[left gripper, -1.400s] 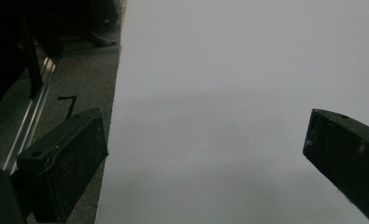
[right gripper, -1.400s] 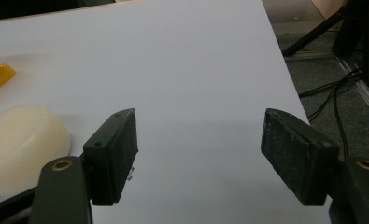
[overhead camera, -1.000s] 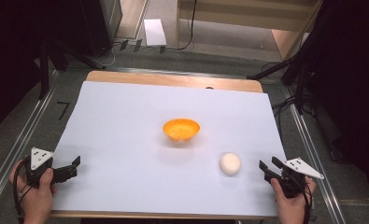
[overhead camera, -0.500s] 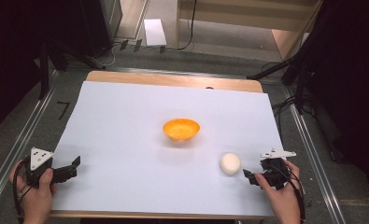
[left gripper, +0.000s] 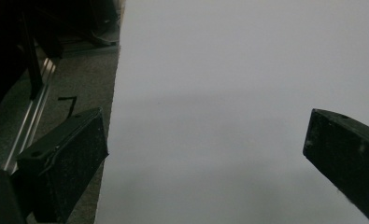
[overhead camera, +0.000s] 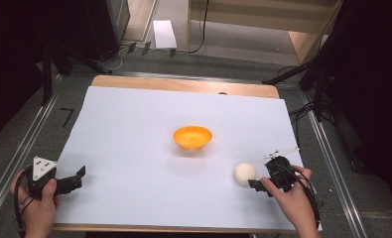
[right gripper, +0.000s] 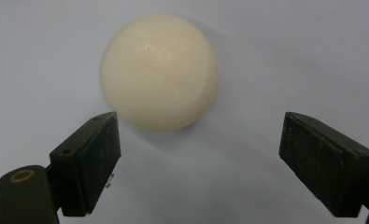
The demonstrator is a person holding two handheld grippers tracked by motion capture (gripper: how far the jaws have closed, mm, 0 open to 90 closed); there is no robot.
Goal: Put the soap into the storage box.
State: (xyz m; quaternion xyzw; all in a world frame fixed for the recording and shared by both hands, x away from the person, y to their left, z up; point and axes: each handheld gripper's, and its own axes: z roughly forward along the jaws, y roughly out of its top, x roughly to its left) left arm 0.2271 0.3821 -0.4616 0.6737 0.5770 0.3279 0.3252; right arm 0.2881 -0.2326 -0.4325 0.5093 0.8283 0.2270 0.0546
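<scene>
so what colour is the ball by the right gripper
Cream, an off-white ball; the right gripper view shows it best.

The counter (overhead camera: pixel 183 84) is a wooden board, its bare edge showing as a strip at 12 o'clock; a white sheet (overhead camera: pixel 134 139) covers nearly all the rest. Directly on the sheet, an orange bowl (overhead camera: pixel 192 137) stands upright near the centre. A cream ball (overhead camera: pixel 244 173) lies at about 4 o'clock from the bowl, apart from it, toward the near right corner
</scene>
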